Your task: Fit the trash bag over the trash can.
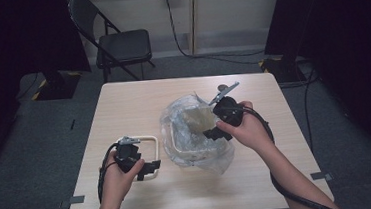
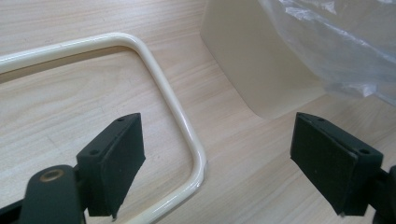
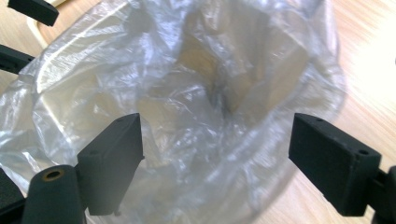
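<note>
Light wood table (image 1: 131,199) sits on grey carpet, dark curtains both sides; folding chair (image 1: 121,44) well behind the table, wall socket w/ cable (image 1: 180,34) beyond it. Landmark = cream bin (image 1: 195,129) near table centre, lined w/ a clear plastic bag (image 1: 218,159) that spills over its rim and pools on the wood at the near-right side. Cream rim frame (image 1: 150,155) lies flat on the table just left of the bin, apart from it; in the left gripper view the frame (image 2: 187,130) curves between the jaws, bin wall (image 2: 252,60) behind it. Left gripper (image 1: 148,168) is just left of the bin, over the frame's near corner, jaws wide apart, pads not pressing on anything. Right gripper (image 1: 216,133) is above the bin's right side, pointing into the bag; in the right gripper view the crumpled bag (image 3: 196,116) lies beyond the jaws, which stand wide, nothing pinched. Can't tell if the tips brush the plastic.
</note>
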